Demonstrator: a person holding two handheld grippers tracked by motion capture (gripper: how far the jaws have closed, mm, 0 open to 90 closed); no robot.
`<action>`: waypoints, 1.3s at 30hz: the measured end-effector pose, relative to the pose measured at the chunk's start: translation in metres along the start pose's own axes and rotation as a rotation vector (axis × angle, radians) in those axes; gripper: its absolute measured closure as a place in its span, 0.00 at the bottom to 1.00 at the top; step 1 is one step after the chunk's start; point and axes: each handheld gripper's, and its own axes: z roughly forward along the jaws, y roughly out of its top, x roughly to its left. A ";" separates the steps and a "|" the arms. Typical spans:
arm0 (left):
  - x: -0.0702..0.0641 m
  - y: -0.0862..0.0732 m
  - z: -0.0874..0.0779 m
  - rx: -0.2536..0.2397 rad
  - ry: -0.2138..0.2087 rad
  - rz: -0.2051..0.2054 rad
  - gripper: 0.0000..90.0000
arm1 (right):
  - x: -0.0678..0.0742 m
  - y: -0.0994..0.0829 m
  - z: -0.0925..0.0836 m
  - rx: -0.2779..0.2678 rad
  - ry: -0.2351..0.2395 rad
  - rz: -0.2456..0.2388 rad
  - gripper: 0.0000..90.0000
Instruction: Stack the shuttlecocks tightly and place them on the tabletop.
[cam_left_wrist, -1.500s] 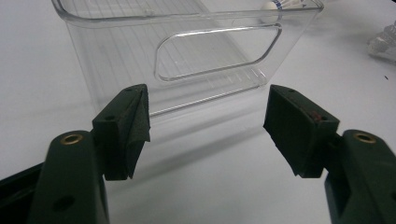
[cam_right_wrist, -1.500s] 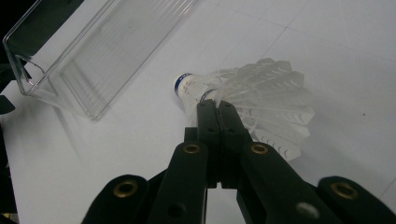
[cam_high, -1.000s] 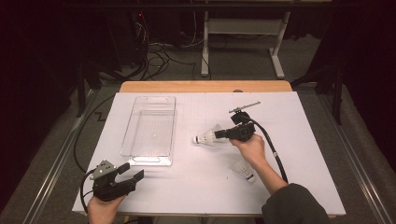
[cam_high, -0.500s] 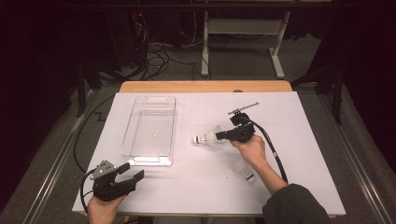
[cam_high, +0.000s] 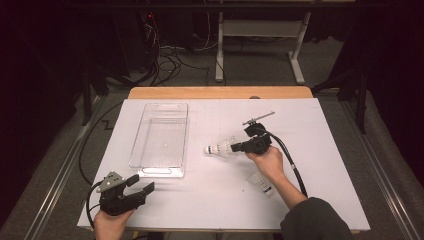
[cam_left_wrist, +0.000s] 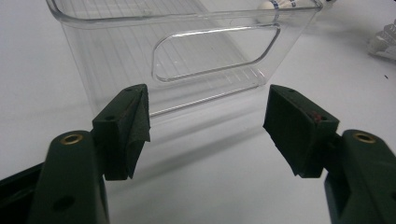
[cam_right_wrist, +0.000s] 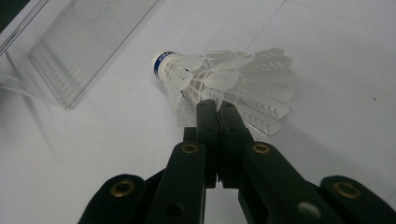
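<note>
We find the right gripper (cam_high: 236, 148) to the right of the clear plastic tray (cam_high: 161, 140), with its jaws pressed together on the feather skirt of a white shuttlecock (cam_high: 220, 148). In the right gripper view the jaw tips meet at the skirt of the shuttlecock (cam_right_wrist: 224, 81), with feathers pinched between them; its cork end, ringed with a blue band, points toward the tray (cam_right_wrist: 84, 44). We cannot tell whether the shuttlecock is resting on the white table sheet (cam_high: 330, 145) or held just above it. It sits near the tray's right long wall, apart from it.

We note the left gripper (cam_high: 142, 189) just in front of the tray's near short wall, on the person's side, with its jaws standing well apart and nothing between them. The left gripper view confirms this: both black pads (cam_left_wrist: 133, 126) are spread wide and face the tray's (cam_left_wrist: 187, 51) near end wall with its cut-out handle, without touching it.

We record a second shuttlecock (cam_high: 260, 182) lying on the sheet, farther from the tray than the first and just beside the person's right wrist. The tray itself appears to hold nothing of size; a small speck on its floor is too small to identify.
</note>
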 end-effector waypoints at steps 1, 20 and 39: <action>0.000 0.000 0.000 0.000 0.000 0.000 0.36 | 0.001 0.000 0.000 -0.002 0.004 -0.001 1.00; 0.000 0.000 0.000 0.001 0.000 0.003 0.36 | 0.002 0.005 0.004 0.003 0.009 -0.012 0.98; 0.000 0.000 0.000 -0.001 0.000 0.003 0.36 | 0.000 0.003 -0.002 -0.006 -0.032 -0.022 0.79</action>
